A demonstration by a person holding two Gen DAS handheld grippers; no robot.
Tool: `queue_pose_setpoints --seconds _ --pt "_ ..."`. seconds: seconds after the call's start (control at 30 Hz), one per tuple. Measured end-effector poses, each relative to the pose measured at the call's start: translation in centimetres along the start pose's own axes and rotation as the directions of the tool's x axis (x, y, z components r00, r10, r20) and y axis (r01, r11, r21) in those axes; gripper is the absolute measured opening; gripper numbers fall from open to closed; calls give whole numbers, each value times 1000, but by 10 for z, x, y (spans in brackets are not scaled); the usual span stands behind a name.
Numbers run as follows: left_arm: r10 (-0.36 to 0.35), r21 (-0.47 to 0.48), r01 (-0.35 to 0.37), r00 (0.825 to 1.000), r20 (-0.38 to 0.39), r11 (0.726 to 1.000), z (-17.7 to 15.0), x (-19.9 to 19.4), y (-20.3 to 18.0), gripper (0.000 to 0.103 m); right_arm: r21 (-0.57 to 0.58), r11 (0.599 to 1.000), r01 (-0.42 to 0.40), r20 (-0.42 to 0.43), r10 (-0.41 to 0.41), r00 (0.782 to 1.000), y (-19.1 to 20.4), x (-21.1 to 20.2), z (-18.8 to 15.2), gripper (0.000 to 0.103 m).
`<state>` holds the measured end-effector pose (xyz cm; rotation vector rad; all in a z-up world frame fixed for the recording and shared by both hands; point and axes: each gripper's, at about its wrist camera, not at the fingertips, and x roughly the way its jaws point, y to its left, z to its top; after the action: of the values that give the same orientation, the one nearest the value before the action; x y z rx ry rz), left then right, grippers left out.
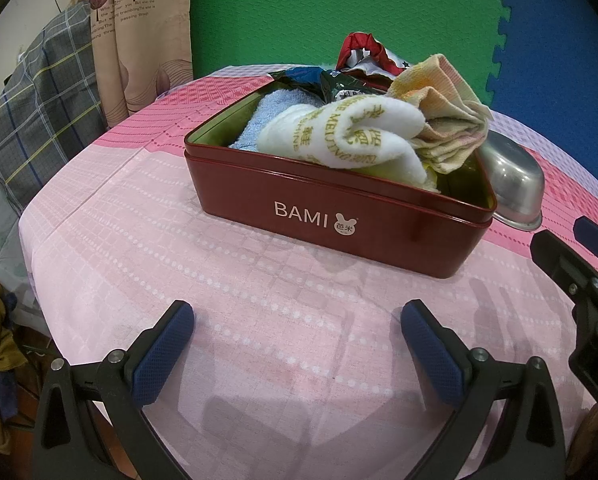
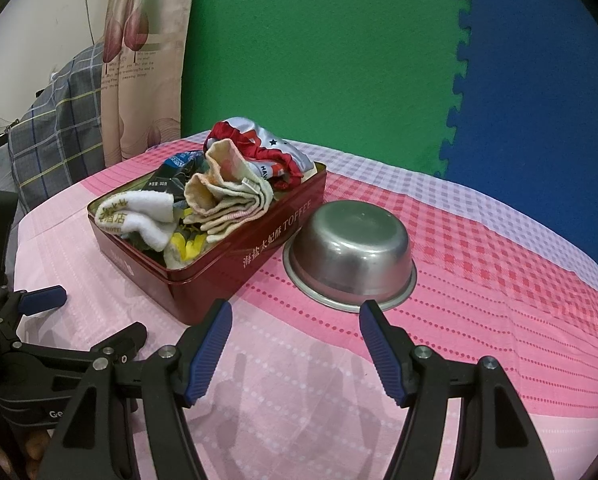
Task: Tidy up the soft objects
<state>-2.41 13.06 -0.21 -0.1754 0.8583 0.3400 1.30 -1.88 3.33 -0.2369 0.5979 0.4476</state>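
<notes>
A: The pink checked tablecloth (image 2: 479,280) spreads widest, a woven fabric with dotted rows. On it stands the red tin (image 1: 319,216), glossy metal, rectangular, its long axis running away from the grippers and to the right in the right wrist view.

B: And the steel bowl (image 2: 353,248) sits upside down just beside the tin's right wall, smooth and round.

A: The soft things are heaped inside the tin: a folded peach towel (image 2: 229,200), a white terry towel (image 1: 339,136) with gold lettering, a blue one (image 1: 255,120).

B: The tin lies ahead of both grippers. The left gripper (image 1: 297,344) faces its short end; the right gripper (image 2: 295,352) looks about as near. Both gape wide, holding nothing.
</notes>
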Motion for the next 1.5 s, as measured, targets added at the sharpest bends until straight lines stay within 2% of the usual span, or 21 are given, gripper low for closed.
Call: queue_pose_setpoints --seconds 1.5 --pt "0 0 0 1000 -2 1000 0 0 0 103 -6 1000 -3 -9 3 1000 1 1 -1 68"
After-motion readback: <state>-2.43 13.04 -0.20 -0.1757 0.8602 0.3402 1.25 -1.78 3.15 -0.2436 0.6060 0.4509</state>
